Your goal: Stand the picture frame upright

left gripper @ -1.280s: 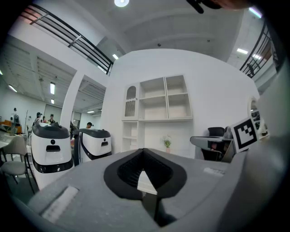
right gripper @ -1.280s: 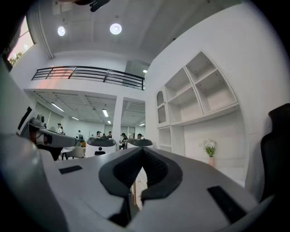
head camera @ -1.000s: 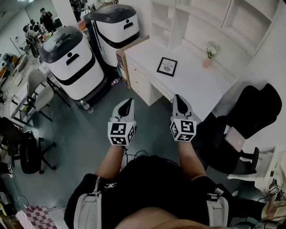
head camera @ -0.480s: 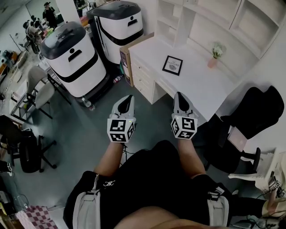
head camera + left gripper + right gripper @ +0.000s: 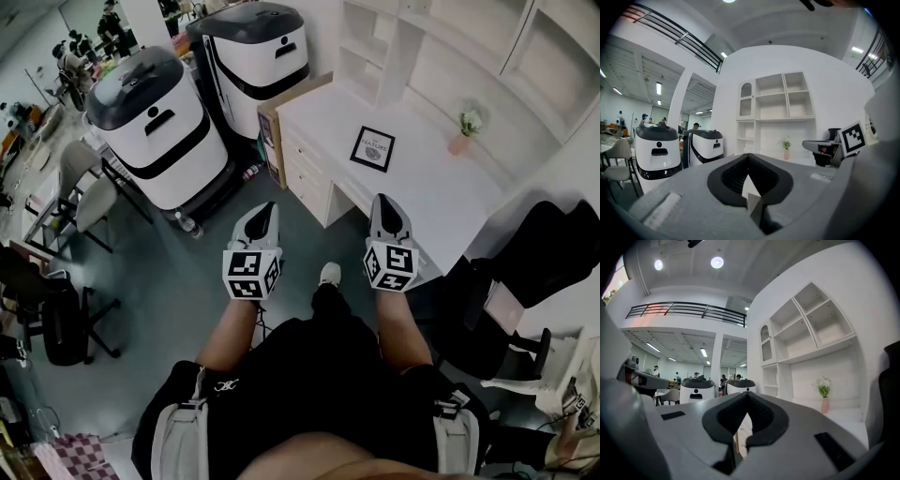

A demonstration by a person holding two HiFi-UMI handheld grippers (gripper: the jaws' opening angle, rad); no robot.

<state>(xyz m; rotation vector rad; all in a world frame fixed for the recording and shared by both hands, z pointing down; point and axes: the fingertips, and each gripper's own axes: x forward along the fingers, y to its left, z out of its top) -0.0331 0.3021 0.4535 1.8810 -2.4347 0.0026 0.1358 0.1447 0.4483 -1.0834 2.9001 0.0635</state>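
Two grippers, both w/ jaws pressed together and nothing between them: left gripper (image 5: 262, 217) and right gripper (image 5: 386, 208) are held level, side by side, short of the white desk (image 5: 427, 192). The picture frame (image 5: 372, 149) lies flat, face up, on the desk top, well apart from both (black border, white mat, small dark print at centre). A pink vase (image 5: 459, 142) w/ flowers stands near it.

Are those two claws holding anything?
Nothing: left gripper and right gripper are shut, empty; the black picture frame lies flat on the white desk.
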